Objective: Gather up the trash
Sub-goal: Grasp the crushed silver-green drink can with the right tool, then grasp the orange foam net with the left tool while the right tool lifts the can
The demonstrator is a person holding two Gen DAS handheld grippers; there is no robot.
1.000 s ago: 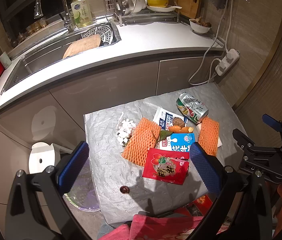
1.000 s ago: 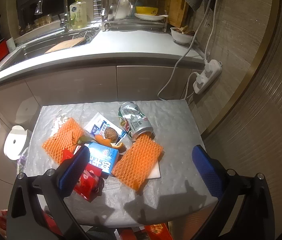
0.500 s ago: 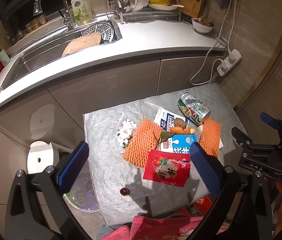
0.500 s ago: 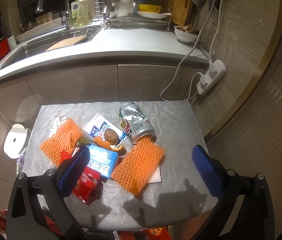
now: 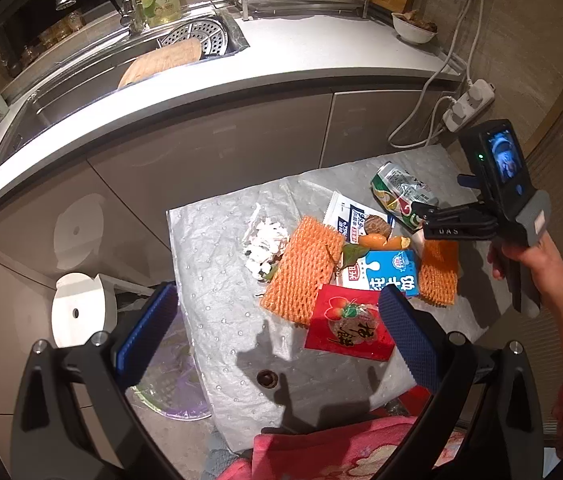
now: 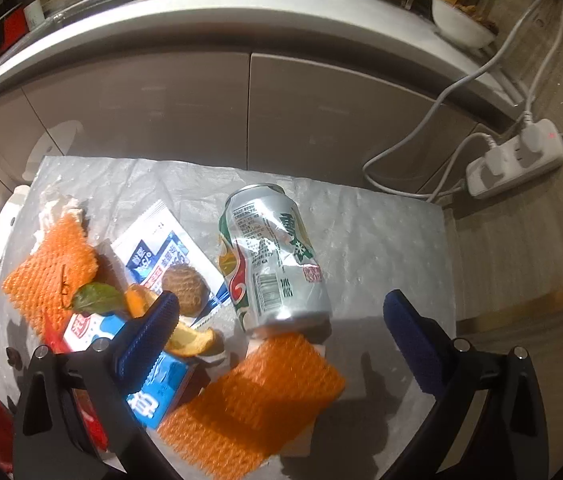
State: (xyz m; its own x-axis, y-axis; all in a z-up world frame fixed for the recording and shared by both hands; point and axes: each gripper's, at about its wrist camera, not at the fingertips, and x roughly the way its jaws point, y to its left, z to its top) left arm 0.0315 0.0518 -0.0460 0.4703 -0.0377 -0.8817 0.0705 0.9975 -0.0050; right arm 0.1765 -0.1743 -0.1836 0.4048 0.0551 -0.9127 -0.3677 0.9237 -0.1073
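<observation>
Trash lies on a silver-covered table [image 5: 217, 320]: a dented green and silver can [image 5: 397, 194] [image 6: 273, 256], two orange foam nets [image 5: 301, 268] [image 6: 257, 400], a blue milk carton [image 5: 385, 274], a red packet [image 5: 347, 324], a white wrapper [image 6: 161, 240], orange peel [image 6: 193, 340] and white paper scraps [image 5: 263, 240]. My left gripper [image 5: 277, 290] hovers open above the table's near side, holding nothing. My right gripper [image 6: 281, 300] is open low over the can's near end, with nothing between its fingers. In the left wrist view a hand [image 5: 521, 252] holds the right gripper above the table's right side.
A white round lid [image 5: 77, 312] and a purple-lined bin [image 5: 169, 384] sit on the floor left of the table. Grey cabinets and a counter with a sink [image 5: 81, 84] stand behind. A power strip [image 6: 517, 160] with cables hangs at the right. Pink cloth [image 5: 341, 452] lies at the near edge.
The right gripper has moved forward and down, close over the can, and now shows in the left wrist view. The left gripper has barely shifted. Both stay open.
</observation>
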